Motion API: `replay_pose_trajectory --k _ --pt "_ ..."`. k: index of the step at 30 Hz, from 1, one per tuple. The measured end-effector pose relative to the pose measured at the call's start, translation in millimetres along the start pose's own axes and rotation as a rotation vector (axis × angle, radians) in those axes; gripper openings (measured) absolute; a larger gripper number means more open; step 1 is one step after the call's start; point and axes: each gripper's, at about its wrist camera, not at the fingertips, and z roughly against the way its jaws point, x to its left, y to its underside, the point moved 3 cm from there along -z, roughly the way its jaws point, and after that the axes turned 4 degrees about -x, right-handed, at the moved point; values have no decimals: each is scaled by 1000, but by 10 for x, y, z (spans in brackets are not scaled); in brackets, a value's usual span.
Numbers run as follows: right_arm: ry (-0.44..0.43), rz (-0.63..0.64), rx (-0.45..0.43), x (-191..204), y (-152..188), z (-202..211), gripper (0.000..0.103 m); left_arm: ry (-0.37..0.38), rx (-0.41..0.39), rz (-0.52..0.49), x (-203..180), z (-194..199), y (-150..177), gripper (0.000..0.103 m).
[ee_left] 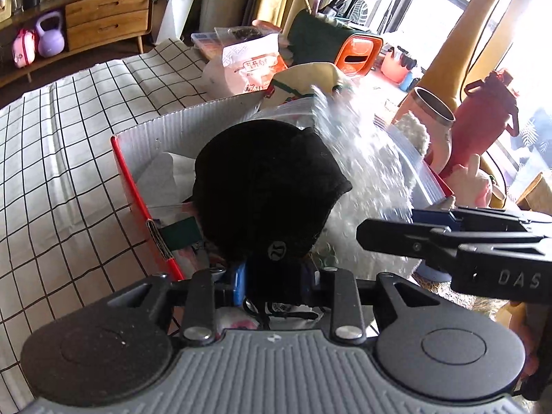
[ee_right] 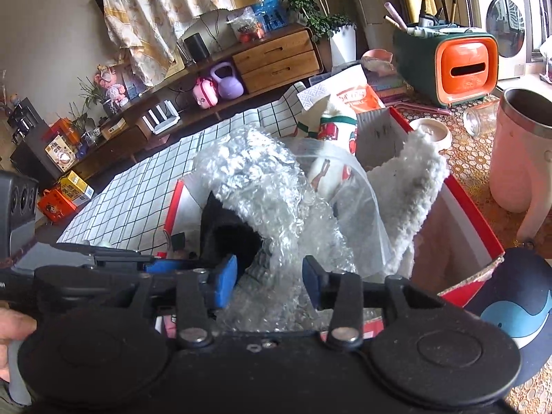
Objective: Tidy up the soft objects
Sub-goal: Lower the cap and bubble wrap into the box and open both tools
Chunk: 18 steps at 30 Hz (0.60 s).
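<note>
Dropping stage: black cap (ee_left: 265,189) between slack left tongs (ee_left: 274,281) over red box (ee_left: 132,172); right tongs (ee_right: 270,284) spread astride bubble wrap (ee_right: 262,186); next, withdrawing upward

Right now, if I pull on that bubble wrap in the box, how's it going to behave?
The bubble wrap is crumpled and draped over the black cap, so it is probably floppy and light. Its glossy film may slip between the pads. It lies against a clear plastic bag, which could drag along with it.
</note>
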Motion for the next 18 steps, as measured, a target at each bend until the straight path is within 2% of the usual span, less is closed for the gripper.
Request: replay_pose_trajectory --k 6,11,13,14,16,18 --pt "-1 19 -27 31 -42 153 52 9 -48 -3 -20 175 66 29" --pt "-6 40 -51 91 -45 282 57 -11 -92 -36 -70 350 124 30" --pt "-6 54 -61 127 -40 331 58 -13 -110 -33 -73 423 144 35" --pt "-3 61 -67 145 -33 357 60 -12 -120 -29 -70 460 151 49" --pt "6 73 -83 183 -20 409 61 -16 -156 -29 -67 549 167 70" --pt "10 80 -96 207 -7 453 62 -24 -183 -41 -76 629 184 72"
